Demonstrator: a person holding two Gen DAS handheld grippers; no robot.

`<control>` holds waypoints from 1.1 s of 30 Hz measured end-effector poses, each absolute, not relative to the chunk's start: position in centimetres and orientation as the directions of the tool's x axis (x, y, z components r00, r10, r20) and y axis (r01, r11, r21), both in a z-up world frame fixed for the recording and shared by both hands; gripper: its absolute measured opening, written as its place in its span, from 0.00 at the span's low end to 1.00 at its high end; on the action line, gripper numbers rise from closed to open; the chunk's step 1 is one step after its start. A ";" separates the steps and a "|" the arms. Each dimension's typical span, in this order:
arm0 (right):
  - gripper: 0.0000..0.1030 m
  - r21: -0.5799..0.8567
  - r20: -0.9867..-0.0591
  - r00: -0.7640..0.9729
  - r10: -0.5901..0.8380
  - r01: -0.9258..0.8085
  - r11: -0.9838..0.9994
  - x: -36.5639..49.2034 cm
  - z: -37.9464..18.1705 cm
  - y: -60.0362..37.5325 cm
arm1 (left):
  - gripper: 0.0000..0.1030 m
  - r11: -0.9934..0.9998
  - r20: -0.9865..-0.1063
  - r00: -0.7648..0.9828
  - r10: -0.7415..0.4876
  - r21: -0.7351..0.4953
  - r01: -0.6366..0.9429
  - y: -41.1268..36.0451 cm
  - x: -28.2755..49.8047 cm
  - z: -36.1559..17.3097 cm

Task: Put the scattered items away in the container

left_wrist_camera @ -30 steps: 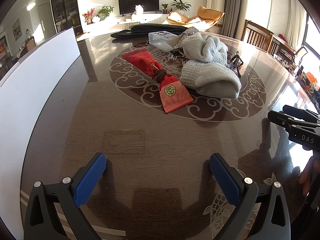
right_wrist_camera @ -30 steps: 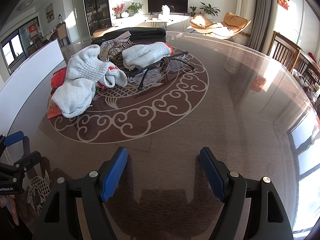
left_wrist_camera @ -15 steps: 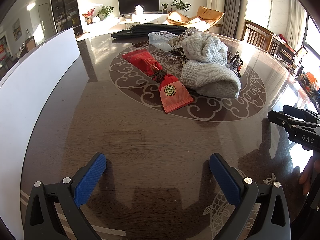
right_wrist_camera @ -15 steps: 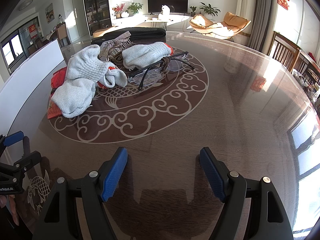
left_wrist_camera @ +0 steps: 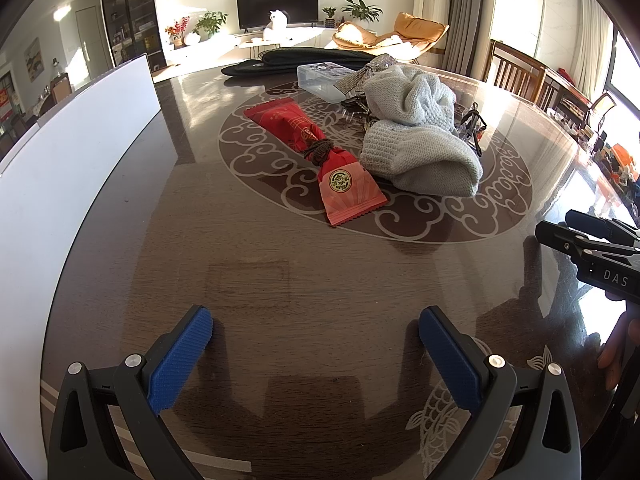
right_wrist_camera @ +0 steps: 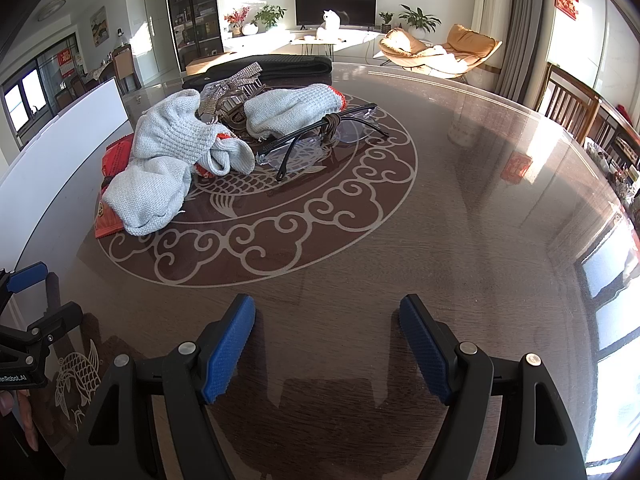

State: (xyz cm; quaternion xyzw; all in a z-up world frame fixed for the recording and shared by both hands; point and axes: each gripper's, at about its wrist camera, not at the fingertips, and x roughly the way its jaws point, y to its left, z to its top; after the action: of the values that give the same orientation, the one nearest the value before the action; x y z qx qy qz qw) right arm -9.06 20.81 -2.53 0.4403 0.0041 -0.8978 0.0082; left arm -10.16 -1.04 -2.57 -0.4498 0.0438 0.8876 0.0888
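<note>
A pile of items lies mid-table on the round pattern. In the left wrist view a red snack packet point(left_wrist_camera: 316, 148) lies beside grey knitted gloves point(left_wrist_camera: 416, 140), with a clear plastic container point(left_wrist_camera: 320, 76) behind them. The right wrist view shows the gloves point(right_wrist_camera: 168, 160), another glove point(right_wrist_camera: 292, 112), clear glasses point(right_wrist_camera: 320, 140) with a brown hair tie, and a sparkly silver clip point(right_wrist_camera: 236, 80). My left gripper point(left_wrist_camera: 316, 332) is open and empty over bare table near the front edge. My right gripper point(right_wrist_camera: 326, 320) is also open and empty, well short of the pile.
A white board point(left_wrist_camera: 60, 168) stands along the table's left edge. A black bag point(right_wrist_camera: 264, 66) lies at the far side. Wooden chairs point(right_wrist_camera: 568, 100) stand at the right. The dark wooden table point(right_wrist_camera: 480, 200) has bare surface to the right of the pile.
</note>
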 end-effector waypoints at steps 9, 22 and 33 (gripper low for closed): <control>0.74 0.001 -0.791 -0.612 -0.012 0.018 -1.000 -9.1 -2.5 20.8 | 1.00 -0.979 -0.803 -0.583 0.123 -0.002 -0.205 -0.9 -9.7 -2.4; 0.74 0.030 -0.836 -0.548 -0.031 0.012 -0.999 -12.7 -2.1 20.1 | 1.00 -0.975 -0.812 -0.569 0.131 -0.002 -0.221 -1.2 -9.9 -2.4; 0.73 0.251 -0.760 -0.515 -0.395 0.329 -0.911 -13.2 0.9 14.6 | 1.00 -0.984 -0.813 -0.572 0.108 -0.003 -0.181 -3.2 -8.8 -2.4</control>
State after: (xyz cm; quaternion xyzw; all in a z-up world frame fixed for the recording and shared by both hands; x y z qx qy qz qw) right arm -13.22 14.59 0.93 0.4462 -0.0373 -0.8696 0.2082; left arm -8.84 -3.23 -2.38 -0.4553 0.0400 0.8857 0.0815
